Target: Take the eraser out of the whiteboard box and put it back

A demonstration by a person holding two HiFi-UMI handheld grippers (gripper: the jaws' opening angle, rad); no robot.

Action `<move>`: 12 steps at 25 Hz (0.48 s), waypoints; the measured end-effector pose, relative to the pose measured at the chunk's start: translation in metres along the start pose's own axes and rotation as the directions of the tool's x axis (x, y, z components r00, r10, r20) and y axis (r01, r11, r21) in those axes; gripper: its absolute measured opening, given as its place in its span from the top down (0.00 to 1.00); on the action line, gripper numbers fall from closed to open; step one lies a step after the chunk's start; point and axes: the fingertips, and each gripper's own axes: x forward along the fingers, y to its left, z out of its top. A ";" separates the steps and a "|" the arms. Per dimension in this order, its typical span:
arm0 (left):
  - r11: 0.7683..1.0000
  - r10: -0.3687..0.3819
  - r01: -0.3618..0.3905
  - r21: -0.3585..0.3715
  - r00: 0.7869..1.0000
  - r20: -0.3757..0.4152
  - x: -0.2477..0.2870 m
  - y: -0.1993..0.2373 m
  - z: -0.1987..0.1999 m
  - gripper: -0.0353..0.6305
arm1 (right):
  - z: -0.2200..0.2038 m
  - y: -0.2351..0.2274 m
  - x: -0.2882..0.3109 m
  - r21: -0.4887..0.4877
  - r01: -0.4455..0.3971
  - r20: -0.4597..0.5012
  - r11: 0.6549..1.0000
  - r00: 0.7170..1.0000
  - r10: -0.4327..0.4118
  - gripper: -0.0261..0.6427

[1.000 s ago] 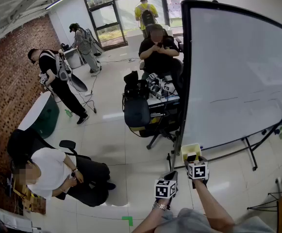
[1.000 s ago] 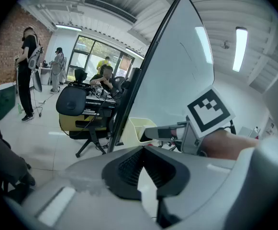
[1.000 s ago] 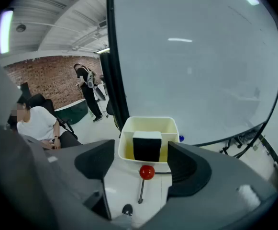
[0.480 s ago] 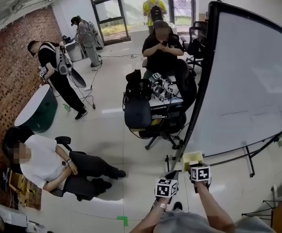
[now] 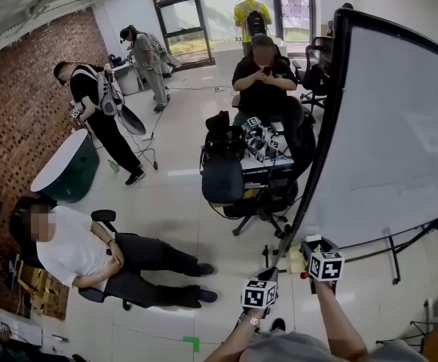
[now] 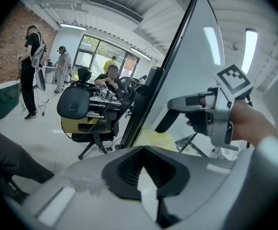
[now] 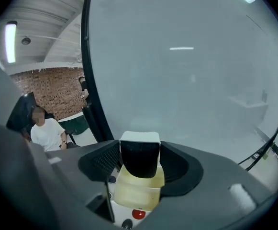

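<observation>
Looking down from the head view, I've got both forearms reaching out from the near edge toward the bottom left corner of the whiteboard (image 5: 384, 127). The right gripper (image 7: 139, 151) is the farther one, on a bare forearm stretched nearly straight, and it sits right up by the board's black frame. The left gripper (image 6: 144, 150) is nearer and a bit to the left, and that wrist has a metal band (image 5: 246, 320) on it.

Right claw: closed onto the eraser (image 7: 139, 162), which has a black body and a white top, with a pad pressed on each side. The eraser sits over the open top of the pale yellow whiteboard box (image 7: 134, 191). I can't tell if its lower end is inside the box or just above it. A small red round thing (image 7: 138, 213) shows on the near side of the box.

Left claw: tips together, nothing in it, pointing at the board's edge. In the left gripper view the right gripper is off to the right with the hand (image 6: 248, 123) wrapped round its grip, jaws aimed left.

Writing-wise, there are black and white square markers on each gripper's cube (image 5: 258, 293). The whiteboard has faint strokes, not readable. There's white print on a dark box (image 6: 93, 108) just beside the chair (image 6: 74, 104), too small to read
</observation>
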 end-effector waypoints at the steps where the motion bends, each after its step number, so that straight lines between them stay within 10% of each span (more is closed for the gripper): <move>1: 1.000 0.003 -0.003 -0.003 1.000 0.000 -0.001 0.001 0.000 0.94 | -0.005 -0.001 0.006 -0.009 0.005 -0.003 1.000 1.000 -0.005 0.55; 12: 1.000 0.011 -0.011 -0.023 1.000 -0.005 0.003 0.000 -0.005 0.94 | -0.038 0.009 0.014 -0.065 -0.053 -0.091 0.996 0.995 0.047 0.56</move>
